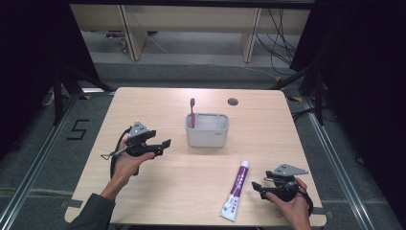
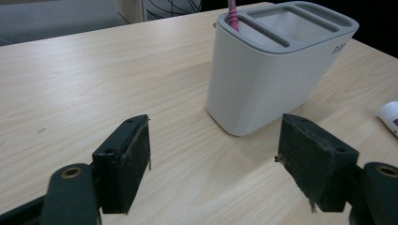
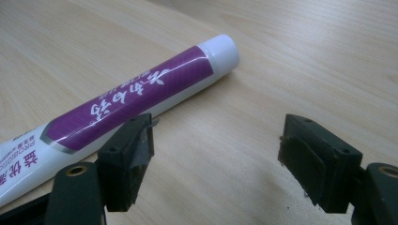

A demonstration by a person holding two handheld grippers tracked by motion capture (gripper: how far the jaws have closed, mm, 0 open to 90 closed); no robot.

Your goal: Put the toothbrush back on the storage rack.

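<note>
A pink toothbrush (image 1: 192,111) is held upright in the holder (image 1: 207,130) on the counter (image 1: 158,191). Both hand-held grippers, left (image 1: 164,146) and right (image 1: 256,188), are spread and empty; a toothpaste tube (image 1: 237,191) lies just beside the right one.

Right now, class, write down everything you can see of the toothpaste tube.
The toothpaste tube is white, seemingly plastic, with a purple band bearing white script and a white cap. It lies flat on the wooden table, cap pointing towards the grey holder. The right tongs stand open beside it.
</note>
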